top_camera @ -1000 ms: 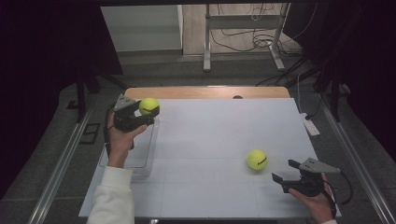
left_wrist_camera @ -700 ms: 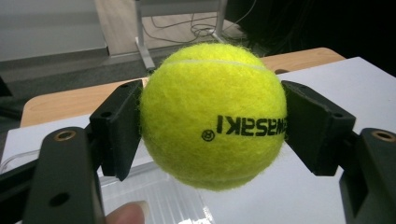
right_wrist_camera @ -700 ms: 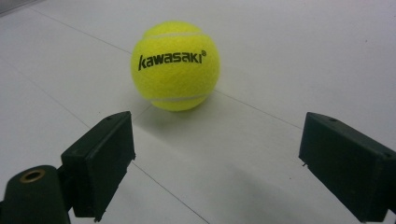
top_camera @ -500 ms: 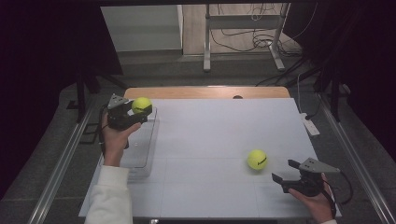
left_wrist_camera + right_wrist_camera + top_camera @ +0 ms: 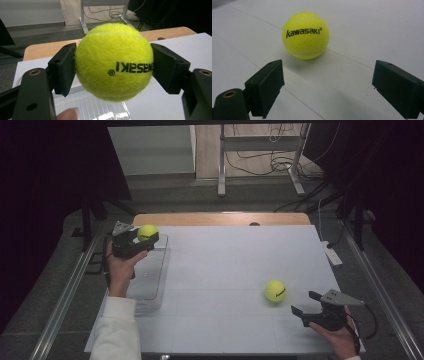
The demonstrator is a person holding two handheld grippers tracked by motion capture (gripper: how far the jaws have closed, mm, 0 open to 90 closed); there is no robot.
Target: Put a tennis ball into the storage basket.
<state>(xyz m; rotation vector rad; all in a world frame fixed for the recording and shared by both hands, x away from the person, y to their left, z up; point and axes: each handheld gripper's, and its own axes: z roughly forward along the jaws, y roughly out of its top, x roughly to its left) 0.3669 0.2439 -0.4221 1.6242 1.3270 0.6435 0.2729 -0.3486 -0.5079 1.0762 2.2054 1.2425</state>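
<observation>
My left gripper (image 5: 146, 236) is shut on a yellow tennis ball (image 5: 146, 231) and holds it over the far end of a clear plastic bin (image 5: 150, 287) at the table's left. In the left gripper view the held ball (image 5: 113, 62) sits squeezed between both black jaws, above the bin's ribbed clear wall (image 5: 95, 108). A second yellow tennis ball (image 5: 275, 290) lies on the white table at the right. My right gripper (image 5: 306, 303) stands open just right of and nearer than it. In the right gripper view that ball (image 5: 305, 35) rests ahead of the spread jaws, untouched.
The white table top (image 5: 235, 265) has a wooden strip (image 5: 220, 219) along its far edge. A white power strip (image 5: 332, 253) lies off the table's right side. Metal rails run along both sides, and a stand with cables is on the floor beyond.
My left gripper has carried its ball left and farther back, to above the bin's far end. The right gripper and the loose ball have stayed put.
</observation>
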